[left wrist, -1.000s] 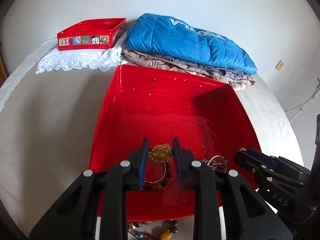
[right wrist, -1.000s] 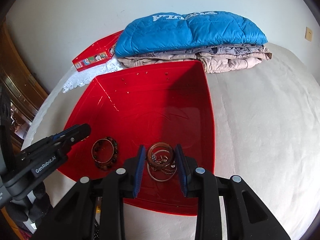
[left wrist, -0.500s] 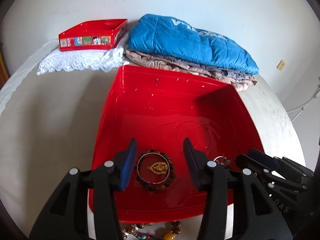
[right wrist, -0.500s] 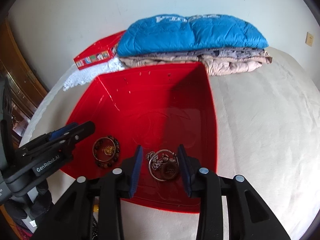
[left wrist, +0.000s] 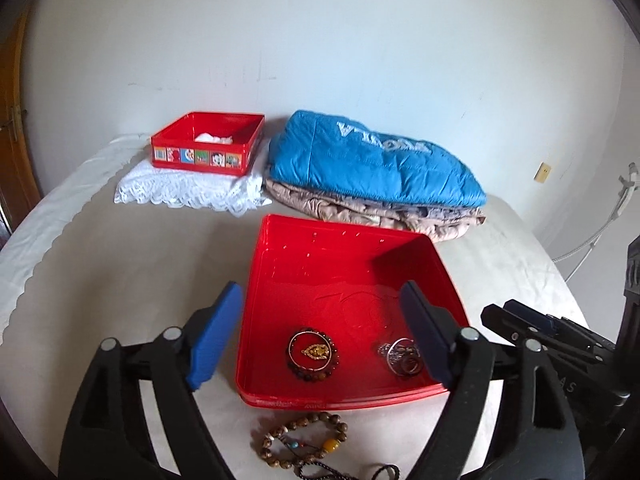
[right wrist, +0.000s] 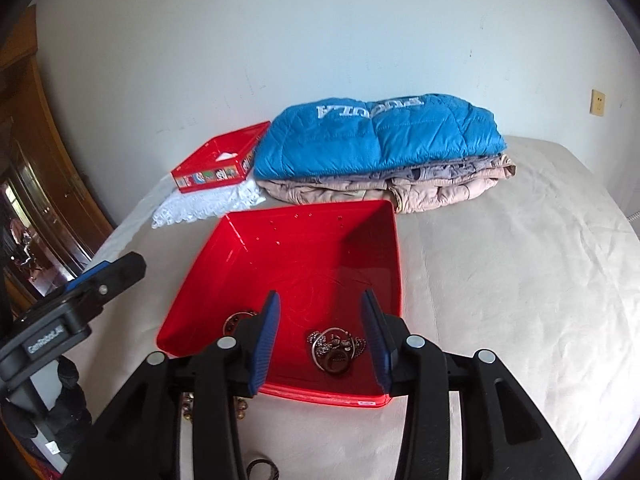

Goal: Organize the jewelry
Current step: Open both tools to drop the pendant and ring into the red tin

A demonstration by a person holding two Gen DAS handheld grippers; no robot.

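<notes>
A shallow red tray (left wrist: 280, 264) lies on the bed, also in the right wrist view (right wrist: 384, 240). In it lie a dark bead bracelet with a gold pendant inside (left wrist: 314, 354) and a heap of silver and brown rings and chains (left wrist: 400, 356), the heap also in the right wrist view (right wrist: 336, 350). My left gripper (left wrist: 320, 332) is open wide and empty, raised above the tray's near edge. My right gripper (right wrist: 322, 332) is open and empty over the heap. A wooden bead bracelet (left wrist: 300, 440) lies on the bed in front of the tray.
A small red tin (left wrist: 208, 144) sits on white lace cloth (left wrist: 188, 194) at the back left. Folded blue jacket (left wrist: 372, 164) on beige clothes (left wrist: 376, 212) lies behind the tray. A dark cord loop (left wrist: 384, 472) lies by the wooden bracelet. A wooden door (right wrist: 48, 184) stands left.
Both grippers opened, dropped their jewelry into the tray and pulled back and up. The gold pendant now lies inside the dark bracelet; the rings lie at the tray's near right.
</notes>
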